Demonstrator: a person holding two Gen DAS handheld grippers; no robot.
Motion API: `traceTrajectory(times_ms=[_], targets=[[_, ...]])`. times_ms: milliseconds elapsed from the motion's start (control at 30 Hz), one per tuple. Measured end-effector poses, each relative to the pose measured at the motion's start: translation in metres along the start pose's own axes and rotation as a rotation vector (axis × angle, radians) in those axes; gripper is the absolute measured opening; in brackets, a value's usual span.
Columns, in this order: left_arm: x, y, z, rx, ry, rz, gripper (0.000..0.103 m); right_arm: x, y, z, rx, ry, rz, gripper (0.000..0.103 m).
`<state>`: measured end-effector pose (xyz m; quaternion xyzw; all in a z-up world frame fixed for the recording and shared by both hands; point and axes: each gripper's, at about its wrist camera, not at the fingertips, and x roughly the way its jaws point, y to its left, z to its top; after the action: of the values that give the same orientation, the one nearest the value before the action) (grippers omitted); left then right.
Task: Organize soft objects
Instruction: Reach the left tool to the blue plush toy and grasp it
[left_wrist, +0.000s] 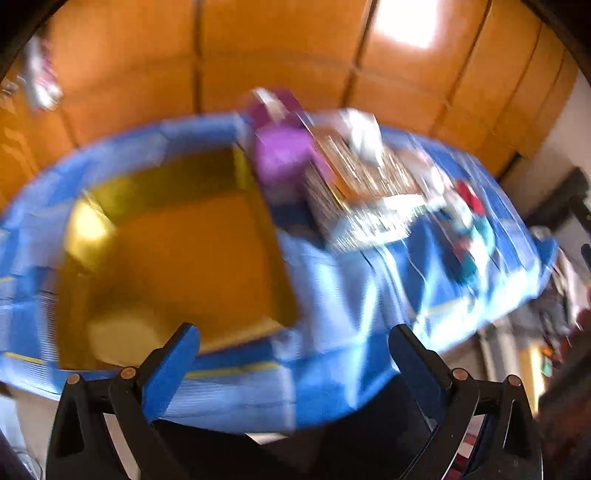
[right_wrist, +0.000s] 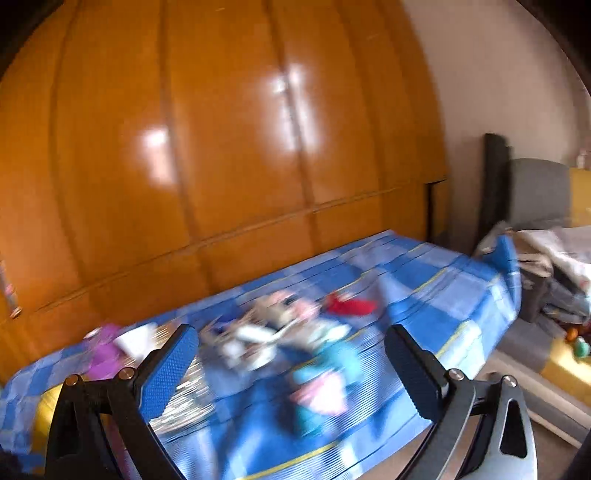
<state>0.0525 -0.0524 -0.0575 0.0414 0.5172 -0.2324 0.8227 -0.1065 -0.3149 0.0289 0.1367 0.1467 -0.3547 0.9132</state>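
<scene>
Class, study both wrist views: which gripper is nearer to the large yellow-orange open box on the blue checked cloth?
Left. The left gripper, open, hovers at the yellow-orange open box. The right gripper, open, faces blurred soft toys; only the box's yellow edge shows far left.

Blue-and-white checked cloth (right_wrist: 424, 280) with yellow lines, yellow-orange bin (left_wrist: 192, 240), seemingly purple blurred object (left_wrist: 280, 155)
</scene>
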Motion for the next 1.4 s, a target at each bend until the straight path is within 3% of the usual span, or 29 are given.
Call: traceTrajectory(times_ms=[67, 167, 267, 333, 467, 633, 800, 1000, 1300, 1400], targets=[[0.015, -0.014, 0.007, 0.024, 0.057, -0.067, 0.103, 0.013, -0.023, 0.006, 0.003, 0.002, -0.039, 0.103], [0.026, -0.042, 0.023, 0.078, 0.075, -0.144, 0.103, 0.039, -0.061, 0.004, 0.040, 0.103, -0.095, 0.103], [0.028, -0.075, 0.040, 0.142, 0.000, -0.200, 0.103, 0.057, -0.091, -0.003, 0.090, 0.186, -0.154, 0.103], [0.029, -0.104, 0.052, 0.240, -0.060, -0.251, 0.103, 0.063, -0.104, -0.009, 0.110, 0.220, -0.194, 0.103], [0.055, -0.156, 0.080, 0.339, -0.039, -0.347, 0.103, 0.075, -0.119, -0.020, 0.153, 0.269, -0.221, 0.103], [0.112, -0.215, 0.105, 0.402, 0.067, -0.369, 0.103, 0.085, -0.127, -0.028, 0.160, 0.338, -0.270, 0.098], [0.155, -0.262, 0.119, 0.448, 0.103, -0.394, 0.103, 0.096, -0.133, -0.037, 0.165, 0.403, -0.271, 0.093], [0.186, -0.301, 0.119, 0.562, 0.124, -0.365, 0.103, 0.104, -0.147, -0.043, 0.190, 0.437, -0.298, 0.091], [0.214, -0.327, 0.117, 0.620, 0.105, -0.380, 0.103, 0.109, -0.167, -0.053, 0.291, 0.470, -0.287, 0.091], [0.230, -0.323, 0.114, 0.597, 0.136, -0.373, 0.103, 0.112, -0.167, -0.057, 0.286, 0.481, -0.298, 0.091]])
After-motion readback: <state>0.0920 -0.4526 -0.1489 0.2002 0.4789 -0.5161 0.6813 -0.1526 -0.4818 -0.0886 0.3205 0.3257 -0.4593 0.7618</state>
